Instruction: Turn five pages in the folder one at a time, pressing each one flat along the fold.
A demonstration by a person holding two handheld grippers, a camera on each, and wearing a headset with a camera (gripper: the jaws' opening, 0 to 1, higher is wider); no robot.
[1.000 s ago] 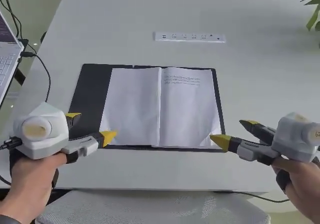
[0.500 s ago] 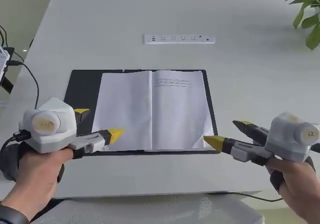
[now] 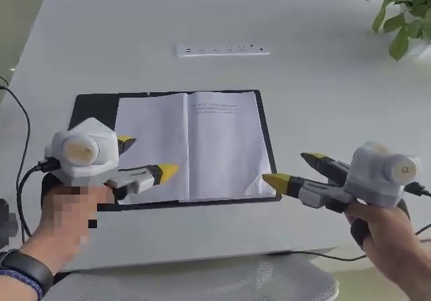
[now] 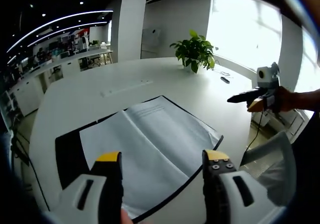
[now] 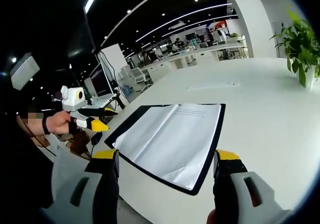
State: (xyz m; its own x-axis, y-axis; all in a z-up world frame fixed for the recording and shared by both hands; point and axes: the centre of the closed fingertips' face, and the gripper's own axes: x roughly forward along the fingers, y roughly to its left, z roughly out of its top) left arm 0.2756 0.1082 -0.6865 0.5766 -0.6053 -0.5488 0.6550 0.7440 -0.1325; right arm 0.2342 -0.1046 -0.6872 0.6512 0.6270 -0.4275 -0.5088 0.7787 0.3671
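Looking down from the head view, the folder (image 3: 94, 109) sits open and flat in the middle of the frame on a white table (image 3: 323, 79). Its long axis runs left to right across the picture, and the fold (image 3: 187, 146) goes up and down the frame, leaning a touch. A few printed lines (image 3: 215, 107) sit at the upper end of the right page (image 3: 225, 146), so the top of the folder points to the upper part of the frame, toward the power strip (image 3: 222, 50). The left page (image 3: 151, 146) looks blank, with a band of black cover showing to its left. The left gripper (image 3: 147, 157) is at the lower left, jaws spread wide with nothing between them. One yellow tip overlaps the lower part of the left page, but I can't tell if it's touching the paper. The right gripper (image 3: 291, 168) is at the lower right, jaws also apart and empty, nearer tip just beside the folder's lower right corner. In the left gripper view the folder (image 4: 67, 151) lies past the left gripper (image 4: 162, 157), with the right gripper (image 4: 242, 101) at the right. In the right gripper view the right gripper (image 5: 166, 155) frames the folder (image 5: 131, 119), with the left gripper (image 5: 102, 119) at the left. There's a plant (image 3: 397, 15) in the upper right and a cable (image 3: 23, 139) at the left edge.
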